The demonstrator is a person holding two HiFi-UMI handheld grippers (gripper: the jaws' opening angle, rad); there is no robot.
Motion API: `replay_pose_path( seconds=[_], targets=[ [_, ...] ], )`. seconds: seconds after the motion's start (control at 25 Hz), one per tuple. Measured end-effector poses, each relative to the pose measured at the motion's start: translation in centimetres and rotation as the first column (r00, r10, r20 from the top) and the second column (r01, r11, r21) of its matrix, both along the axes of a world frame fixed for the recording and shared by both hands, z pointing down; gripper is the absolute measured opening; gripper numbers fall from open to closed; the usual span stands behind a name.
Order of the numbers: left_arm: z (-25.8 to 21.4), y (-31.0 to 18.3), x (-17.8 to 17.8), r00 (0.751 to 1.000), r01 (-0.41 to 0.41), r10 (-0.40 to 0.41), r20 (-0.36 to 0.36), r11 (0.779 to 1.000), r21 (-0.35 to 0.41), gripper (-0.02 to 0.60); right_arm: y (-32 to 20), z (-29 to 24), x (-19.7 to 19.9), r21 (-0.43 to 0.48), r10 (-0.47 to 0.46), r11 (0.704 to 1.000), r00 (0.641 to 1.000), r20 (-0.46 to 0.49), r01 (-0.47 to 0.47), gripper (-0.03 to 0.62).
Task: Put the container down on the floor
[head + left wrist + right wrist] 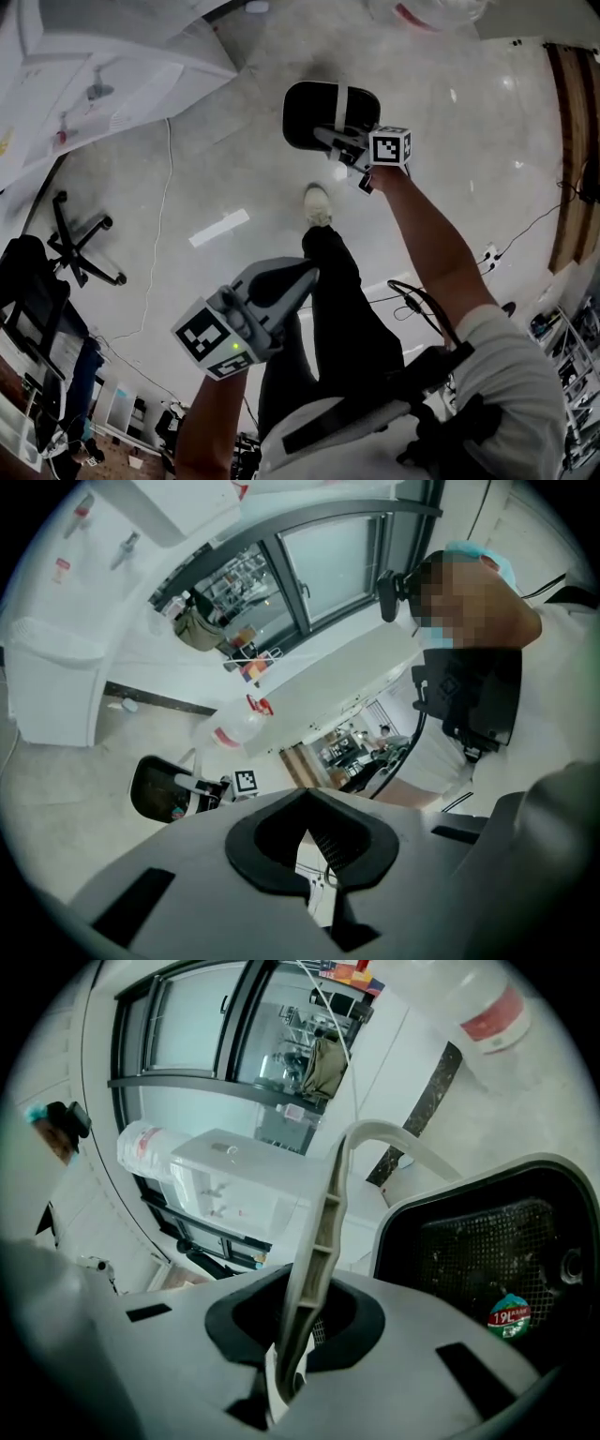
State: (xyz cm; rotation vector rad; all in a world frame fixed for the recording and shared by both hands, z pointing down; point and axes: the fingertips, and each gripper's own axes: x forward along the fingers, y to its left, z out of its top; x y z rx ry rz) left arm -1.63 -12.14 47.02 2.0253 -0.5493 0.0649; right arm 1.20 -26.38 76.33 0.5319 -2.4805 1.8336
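A black mesh container point(314, 114) with a pale rim hangs over the grey floor, ahead of the person's shoe point(318, 204). My right gripper point(341, 141) is shut on its pale handle point(323, 1232), which runs up between the jaws in the right gripper view. There the container's inside point(487, 1241) shows a small round sticker. My left gripper point(302, 274) is lower and nearer, beside the person's leg, shut with nothing in it. From the left gripper view the container point(159, 789) is seen far off to the left.
An office chair base point(80, 248) stands at the left, below a white cabinet point(94, 75). A thin cable point(159, 234) runs down the floor. A power strip point(487, 255) and a wooden edge point(567, 150) are at the right. A large water bottle point(230, 731) lies beyond the container.
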Motion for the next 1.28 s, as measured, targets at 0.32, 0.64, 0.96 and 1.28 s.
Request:
replay_pose_path(
  seconds=[0.32, 0.64, 0.96, 1.28],
  targets=[
    [4.3, 0.9, -0.4, 0.999, 0.037, -0.038, -0.019, 0.997, -0.072, 0.009, -0.2, 4.1, 0.2, 0.0, 0.037, 0.999, 0.998, 0.057, -0.037, 0.025],
    [5.2, 1.8, 0.6, 0.999, 0.021, -0.024, -0.032, 0.997, -0.079, 0.009, 0.1, 4.0, 0.2, 0.008, 0.043, 0.999, 0.995, 0.092, -0.044, 0.025],
    [4.9, 1.4, 1.4, 0.999, 0.014, -0.017, -0.034, 0.997, -0.074, 0.009, 0.1, 4.5, 0.9, 0.015, 0.036, 0.999, 0.997, 0.074, -0.037, 0.026],
    [4.9, 1.4, 1.8, 0.999, 0.016, -0.02, -0.045, 0.996, -0.082, 0.009, 0.3, 4.5, 0.3, -0.023, 0.0, 1.0, 0.998, 0.066, 0.002, 0.201]
  ],
)
